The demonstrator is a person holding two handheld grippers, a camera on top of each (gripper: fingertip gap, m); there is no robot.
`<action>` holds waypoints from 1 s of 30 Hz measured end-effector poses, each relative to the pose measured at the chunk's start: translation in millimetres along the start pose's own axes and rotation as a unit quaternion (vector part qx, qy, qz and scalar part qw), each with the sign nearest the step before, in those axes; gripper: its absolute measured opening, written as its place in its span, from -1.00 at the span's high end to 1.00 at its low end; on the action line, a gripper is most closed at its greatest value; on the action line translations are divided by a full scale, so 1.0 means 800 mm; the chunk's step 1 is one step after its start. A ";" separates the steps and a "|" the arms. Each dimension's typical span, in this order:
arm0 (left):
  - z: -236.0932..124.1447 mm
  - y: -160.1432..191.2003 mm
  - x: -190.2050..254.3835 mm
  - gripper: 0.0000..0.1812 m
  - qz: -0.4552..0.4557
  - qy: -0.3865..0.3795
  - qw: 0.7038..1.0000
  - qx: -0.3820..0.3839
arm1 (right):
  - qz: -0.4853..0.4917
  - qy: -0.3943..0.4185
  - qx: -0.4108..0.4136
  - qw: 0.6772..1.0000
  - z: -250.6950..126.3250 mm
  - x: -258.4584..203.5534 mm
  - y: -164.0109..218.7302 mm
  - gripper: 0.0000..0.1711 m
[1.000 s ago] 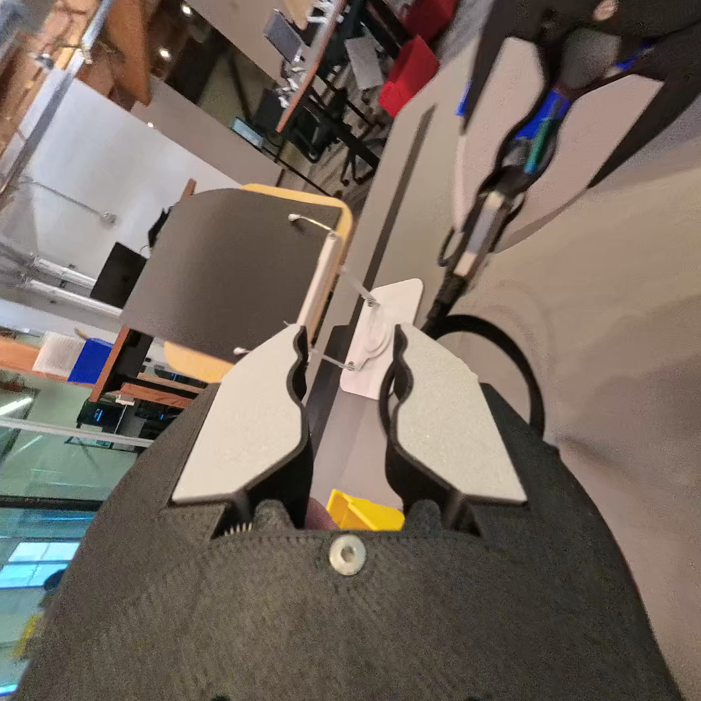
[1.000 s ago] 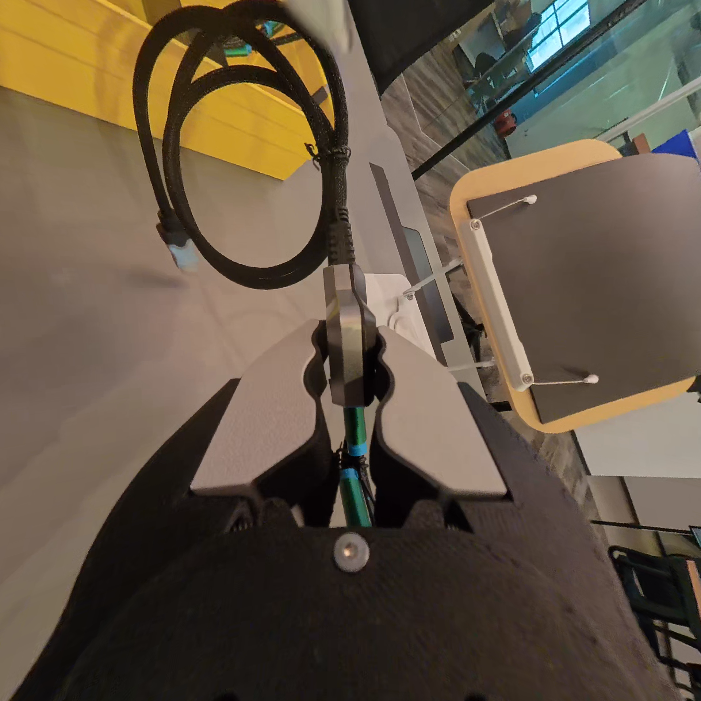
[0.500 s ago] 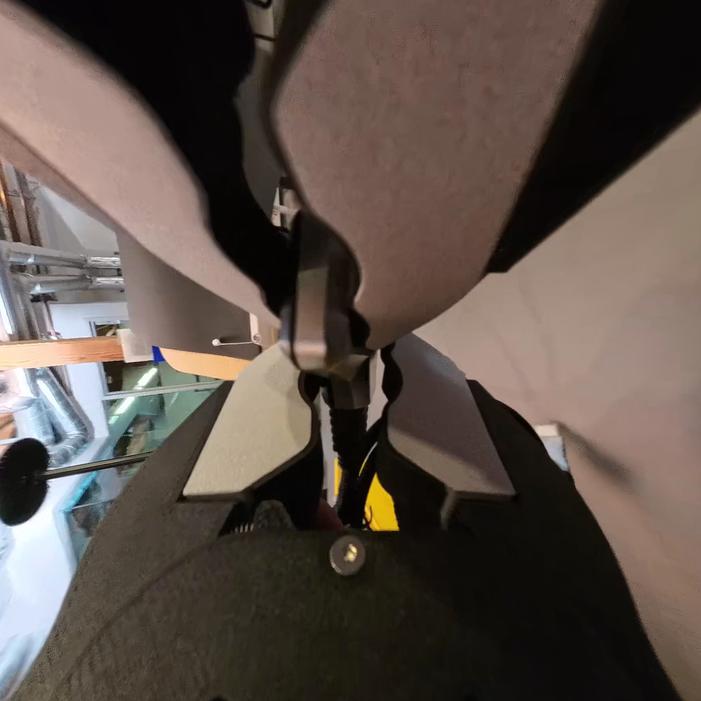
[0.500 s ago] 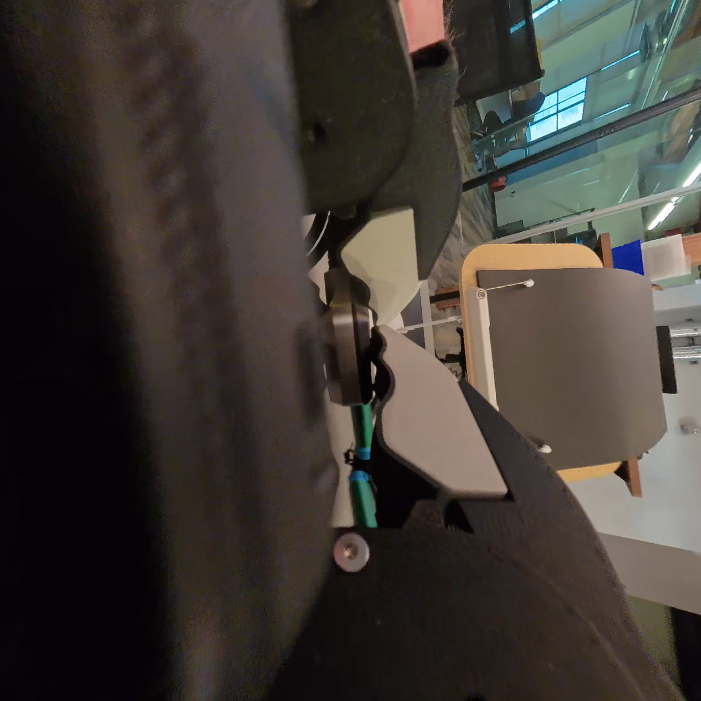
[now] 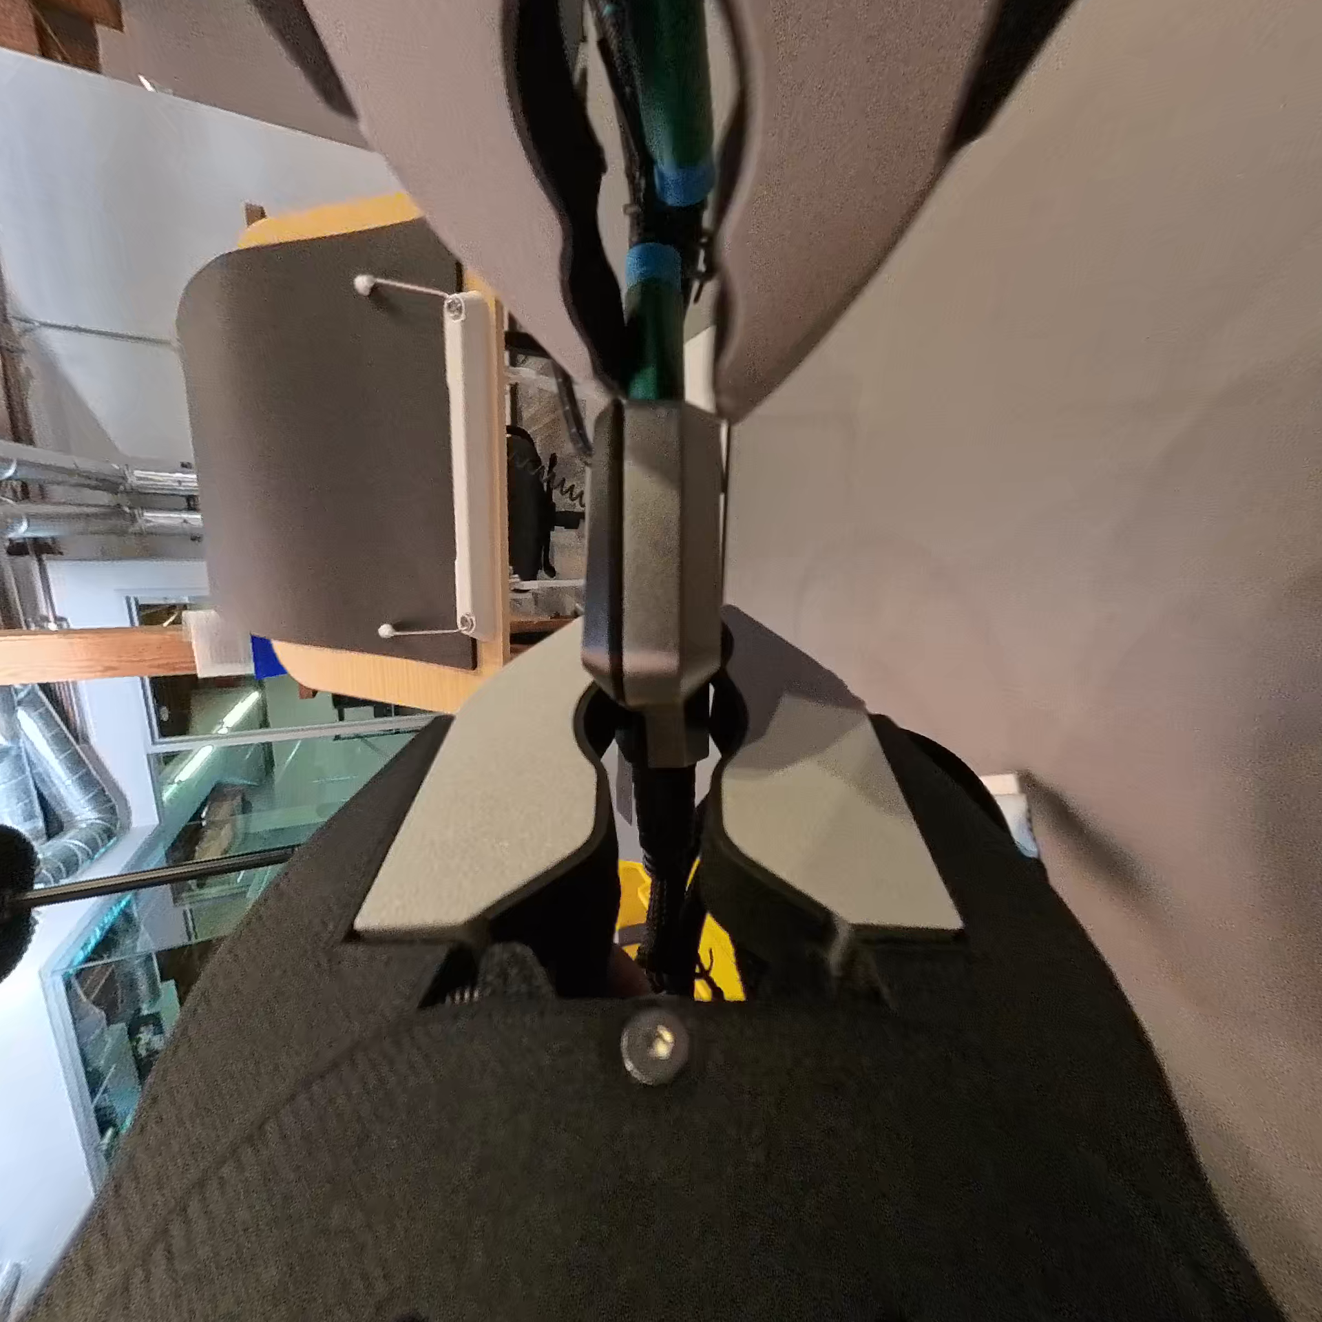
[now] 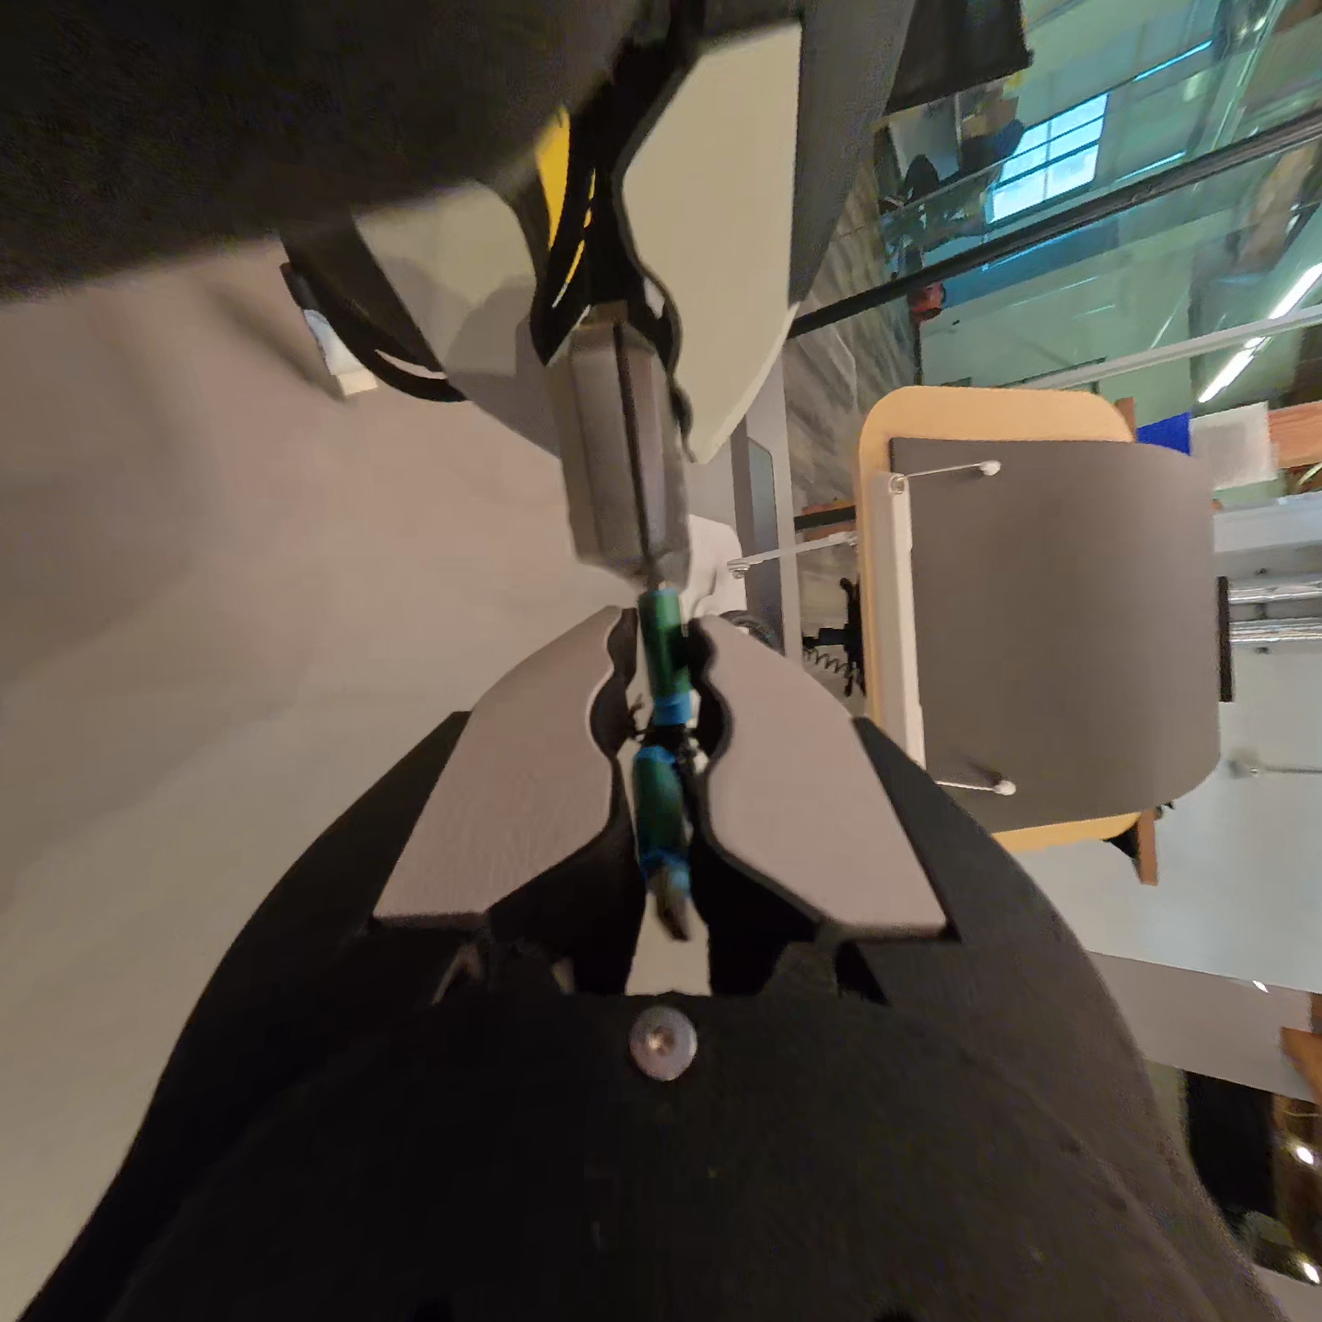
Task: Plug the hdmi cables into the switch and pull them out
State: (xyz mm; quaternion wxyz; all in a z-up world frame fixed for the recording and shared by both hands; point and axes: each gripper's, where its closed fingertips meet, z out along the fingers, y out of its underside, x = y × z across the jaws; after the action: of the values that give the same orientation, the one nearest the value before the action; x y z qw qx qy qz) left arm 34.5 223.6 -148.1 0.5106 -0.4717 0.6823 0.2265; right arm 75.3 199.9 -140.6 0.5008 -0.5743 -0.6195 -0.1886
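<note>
A grey switch body (image 5: 654,544) hangs in the air between my two grippers. A black braided HDMI cable (image 5: 662,844) enters its near end. A green cable with blue tape (image 5: 662,214) leaves its far end. My left gripper (image 5: 658,687) is shut on the black cable's plug, right at the switch's end. In the right wrist view, my right gripper (image 6: 662,629) is shut on the green cable (image 6: 662,658) just behind the switch (image 6: 619,458). The left gripper (image 6: 615,372) shows at the far end of the switch. The right gripper (image 5: 662,393) reaches in from the top of the left wrist view.
A grey table (image 5: 1037,501) lies beneath. A wooden board with a black panel (image 6: 1059,629) stands beyond the table edge. The black cable's loose plug (image 6: 336,365) lies on the table. A white plate (image 6: 719,565) sits near the edge. Something yellow (image 5: 637,880) shows behind my left jaws. The tips of one gripper are about 5 cm away from the tips of the other.
The grippers came together. My right gripper let go of the grey switch body, slid back and closed on the green cable. My left gripper, empty before, closed on the black cable's plug.
</note>
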 end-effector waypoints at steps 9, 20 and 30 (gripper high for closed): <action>-0.004 -0.002 0.018 0.75 0.002 0.063 0.998 0.013 | 0.008 -0.047 0.014 0.999 -0.003 -0.015 0.001 0.87; -0.012 -0.009 0.022 0.75 -0.057 0.111 0.991 0.055 | 0.007 -0.073 0.023 0.997 -0.014 -0.015 -0.003 0.86; -0.018 -0.016 0.025 0.76 -0.036 0.111 0.992 0.039 | 0.019 -0.083 0.022 0.996 -0.006 -0.025 -0.018 0.81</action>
State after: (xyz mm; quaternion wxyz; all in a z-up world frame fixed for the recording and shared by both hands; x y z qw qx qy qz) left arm 38.1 198.5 -158.6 0.4578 -0.4977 0.7255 0.1277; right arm 61.1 181.4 -150.4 0.4631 -0.5888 -0.6521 -0.1172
